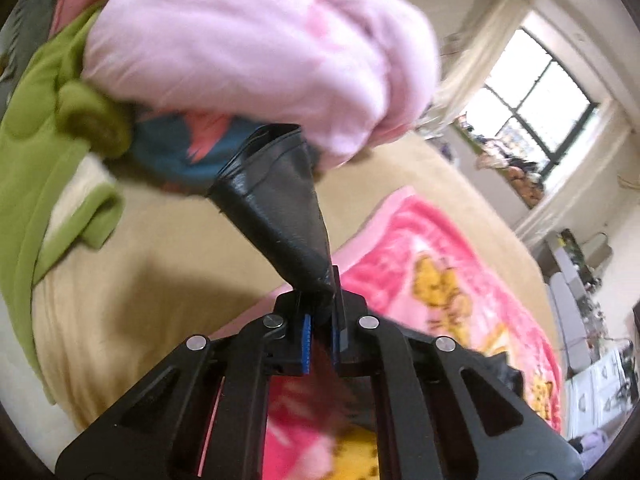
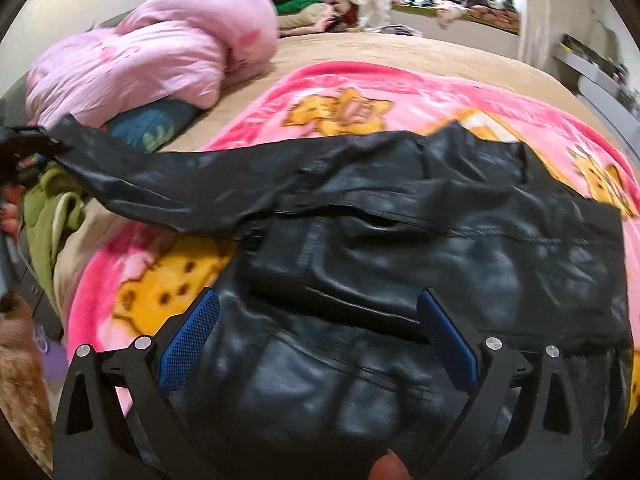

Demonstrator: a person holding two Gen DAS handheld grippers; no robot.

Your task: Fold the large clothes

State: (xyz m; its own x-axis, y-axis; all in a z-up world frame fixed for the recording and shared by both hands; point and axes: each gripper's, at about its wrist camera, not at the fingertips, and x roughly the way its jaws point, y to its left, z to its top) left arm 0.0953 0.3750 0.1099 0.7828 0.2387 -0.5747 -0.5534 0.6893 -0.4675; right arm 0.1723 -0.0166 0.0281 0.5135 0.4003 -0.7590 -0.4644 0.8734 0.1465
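Jacket (image 2: 400, 232) sleeve (image 1: 276, 204) pinched in left hand-held gripper (image 1: 320, 320).

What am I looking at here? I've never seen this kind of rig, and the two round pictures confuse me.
No robot: a person holds a two-finger gripper in each hand, each carrying a fisheye camera looking along its fingers. In the left wrist view, the left gripper is shut on the sleeve cuff of a black leather jacket. In the right wrist view, the right gripper is open over the jacket's body, which lies on a pink cartoon blanket on a bed. A pink quilt and green garment lie nearby.
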